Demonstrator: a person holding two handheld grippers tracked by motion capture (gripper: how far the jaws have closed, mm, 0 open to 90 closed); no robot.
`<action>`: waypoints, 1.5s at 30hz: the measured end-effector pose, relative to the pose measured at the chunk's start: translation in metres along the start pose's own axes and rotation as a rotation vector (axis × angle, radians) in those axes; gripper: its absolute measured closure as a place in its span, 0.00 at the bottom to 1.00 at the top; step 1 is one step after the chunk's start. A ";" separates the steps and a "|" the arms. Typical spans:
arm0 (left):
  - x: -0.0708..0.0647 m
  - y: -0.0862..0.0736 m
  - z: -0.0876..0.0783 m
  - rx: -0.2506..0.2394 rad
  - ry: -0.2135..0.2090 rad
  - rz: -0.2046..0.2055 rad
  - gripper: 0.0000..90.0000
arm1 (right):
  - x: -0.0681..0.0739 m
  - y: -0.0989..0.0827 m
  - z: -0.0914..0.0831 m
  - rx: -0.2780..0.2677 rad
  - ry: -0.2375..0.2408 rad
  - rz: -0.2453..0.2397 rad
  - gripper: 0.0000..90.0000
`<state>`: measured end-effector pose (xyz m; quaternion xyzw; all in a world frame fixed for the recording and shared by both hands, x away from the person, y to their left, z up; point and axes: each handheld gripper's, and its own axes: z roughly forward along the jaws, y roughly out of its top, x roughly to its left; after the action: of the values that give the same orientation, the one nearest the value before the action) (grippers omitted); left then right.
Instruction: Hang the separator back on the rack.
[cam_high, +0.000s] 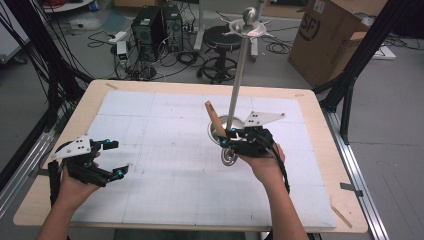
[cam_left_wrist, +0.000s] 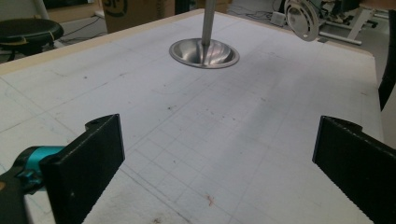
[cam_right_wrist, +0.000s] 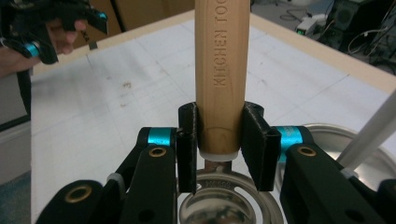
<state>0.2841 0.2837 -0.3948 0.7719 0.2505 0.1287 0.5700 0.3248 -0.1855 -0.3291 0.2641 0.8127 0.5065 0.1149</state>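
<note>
A kitchen tool with a wooden handle and a round slotted metal head hangs above the table. My right gripper is shut on the lower end of the handle, with the head hanging below the jaws. Just behind it stands a metal rack: a dish-shaped base, a tall pole and a hooked top. My left gripper rests open over the table's left side, nothing between its jaws. The tool's head appears far off in the left gripper view.
A white gridded mat covers the wooden table. Beyond the far edge are a stool, computer cases and a cardboard box. Dark frame posts stand at both sides.
</note>
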 end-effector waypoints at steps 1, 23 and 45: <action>0.000 0.000 0.001 -0.002 0.002 -0.002 0.03 | -0.001 0.001 -0.004 -0.007 -0.010 -0.014 0.76; -0.003 0.002 0.001 0.004 0.000 0.009 0.03 | -0.022 0.012 -0.054 -0.148 -0.130 0.022 0.76; -0.003 0.001 0.000 0.006 0.004 0.007 0.03 | -0.042 0.035 -0.089 -0.178 -0.130 0.001 0.76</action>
<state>0.2818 0.2817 -0.3933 0.7744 0.2492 0.1314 0.5665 0.3303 -0.2641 -0.2603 0.2857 0.7551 0.5586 0.1900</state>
